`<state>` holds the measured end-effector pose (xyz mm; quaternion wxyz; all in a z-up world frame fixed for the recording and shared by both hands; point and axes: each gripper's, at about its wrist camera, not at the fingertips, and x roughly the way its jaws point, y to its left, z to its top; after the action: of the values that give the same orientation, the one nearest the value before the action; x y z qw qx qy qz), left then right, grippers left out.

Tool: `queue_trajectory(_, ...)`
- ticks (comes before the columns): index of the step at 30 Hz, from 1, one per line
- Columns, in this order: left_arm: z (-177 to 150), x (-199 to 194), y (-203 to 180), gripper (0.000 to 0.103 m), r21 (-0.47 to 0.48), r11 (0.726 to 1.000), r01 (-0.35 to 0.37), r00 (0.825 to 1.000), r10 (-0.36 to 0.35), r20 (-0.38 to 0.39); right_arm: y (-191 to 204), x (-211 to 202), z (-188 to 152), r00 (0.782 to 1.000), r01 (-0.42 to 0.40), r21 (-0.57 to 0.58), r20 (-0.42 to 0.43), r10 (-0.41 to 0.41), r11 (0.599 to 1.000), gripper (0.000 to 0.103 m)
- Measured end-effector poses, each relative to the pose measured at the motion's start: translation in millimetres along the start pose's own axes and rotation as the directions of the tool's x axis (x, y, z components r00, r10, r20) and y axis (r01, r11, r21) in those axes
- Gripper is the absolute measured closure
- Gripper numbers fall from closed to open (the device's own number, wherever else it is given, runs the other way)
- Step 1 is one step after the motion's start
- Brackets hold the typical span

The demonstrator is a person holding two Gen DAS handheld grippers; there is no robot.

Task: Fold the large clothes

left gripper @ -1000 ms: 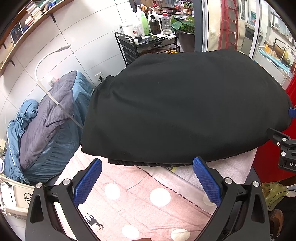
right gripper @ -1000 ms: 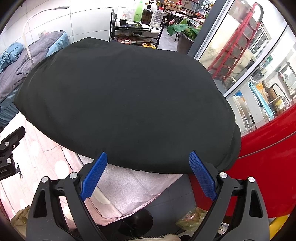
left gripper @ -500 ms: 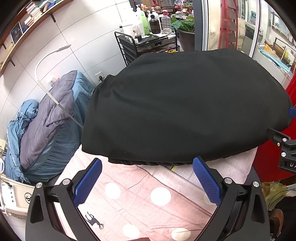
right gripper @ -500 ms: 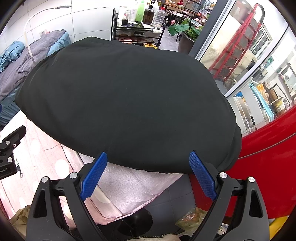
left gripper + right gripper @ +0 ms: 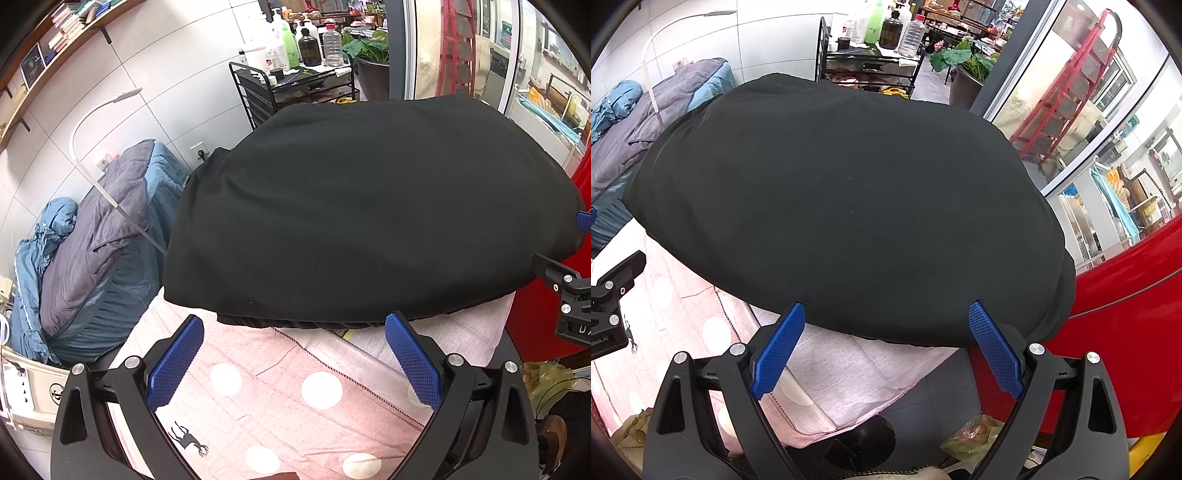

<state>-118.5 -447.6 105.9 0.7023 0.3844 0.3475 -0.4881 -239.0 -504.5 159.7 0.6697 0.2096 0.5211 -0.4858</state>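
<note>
Large black cloth garment (image 5: pixel 369 214) lies folded, layered on pink dotted table cover (image 5: pixel 280 398); further folds possibly remain. Left gripper (image 5: pixel 293 354), right gripper (image 5: pixel 886 347): jaws apart, empty.

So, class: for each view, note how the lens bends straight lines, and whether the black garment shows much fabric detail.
Left wrist view: fisheye bows the wall tiles and shelf, with dark corners; the black garment reads nearly featureless, showing only faint folds. Right wrist view: the red ladder and window frame curve; the garment is again a flat dark mass, though both views are sharp.

Both wrist views close, facing forward over the shared black garment (image 5: pixel 369 214)
</note>
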Motion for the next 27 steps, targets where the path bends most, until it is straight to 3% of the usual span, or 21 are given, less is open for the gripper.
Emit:
queue_trajectory(11,-0.7,-0.3,0.8,0.006,0.001,1.0,0.013,1.0,-0.013,0.0,0.1,-0.1,0.5,1.0,0.001,0.002,0.002,-0.001,1.0,0.014)
queue_trajectory(16,-4.1,-10.0,3.8,0.006,-0.023,0.998,0.052,0.995,-0.05,0.082,0.6,-0.3,1.3,1.0,0.002,0.002,0.002,-0.002,1.0,0.014)
queue_trajectory(20,-3.9,-12.3,1.8,0.007,-0.017,0.999,0.049,0.994,-0.047,0.097,1.8,-2.2,0.9,1.0,0.003,0.006,0.008,-0.003,1.0,0.014)
queue_trajectory(27,0.9,-7.3,5.4,0.006,-0.062,0.998,0.028,0.998,-0.024,0.055,-2.3,-3.3,-1.2,1.0,0.008,0.022,0.009,-0.008,1.0,0.014)
